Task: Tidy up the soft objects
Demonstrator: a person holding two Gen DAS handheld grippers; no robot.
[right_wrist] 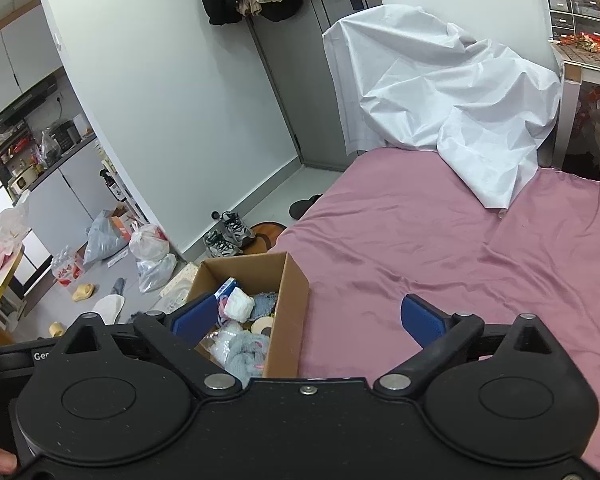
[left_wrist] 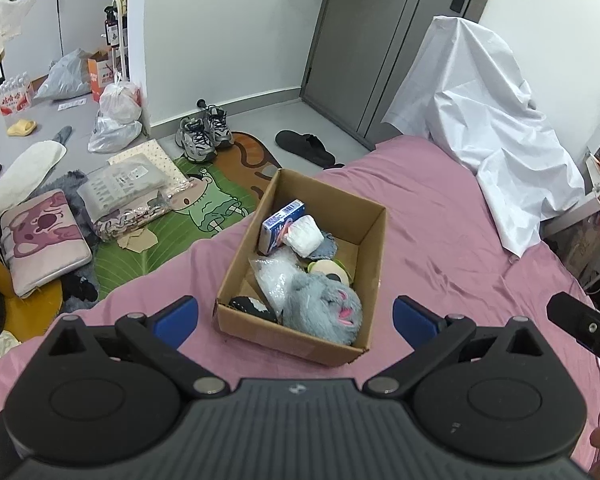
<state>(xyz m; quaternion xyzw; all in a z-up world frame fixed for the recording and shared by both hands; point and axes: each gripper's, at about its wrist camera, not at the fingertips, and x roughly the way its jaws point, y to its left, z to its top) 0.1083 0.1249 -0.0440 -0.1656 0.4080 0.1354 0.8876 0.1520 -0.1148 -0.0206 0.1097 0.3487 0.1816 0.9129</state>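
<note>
An open cardboard box (left_wrist: 374,248) sits on the pink bed sheet (left_wrist: 440,216). Inside lie a grey plush toy (left_wrist: 320,306), a clear plastic bag (left_wrist: 278,276), a white soft bundle (left_wrist: 306,234), a blue-and-white packet (left_wrist: 280,222), a tape roll (left_wrist: 330,270) and a black-and-white item (left_wrist: 252,306). My left gripper (left_wrist: 296,318) is open and empty, above the box's near end. In the right wrist view the box (right_wrist: 290,308) is at lower left; my right gripper (right_wrist: 310,318) is open and empty over its right wall.
A crumpled white sheet (left_wrist: 484,120) covers the head of the bed (right_wrist: 440,100). The floor to the left holds sneakers (left_wrist: 202,136), a black slipper (left_wrist: 304,146), plastic bags (left_wrist: 118,114), a pink pouch (left_wrist: 44,236) and a green rug (left_wrist: 204,200). A desk (right_wrist: 584,64) stands at right.
</note>
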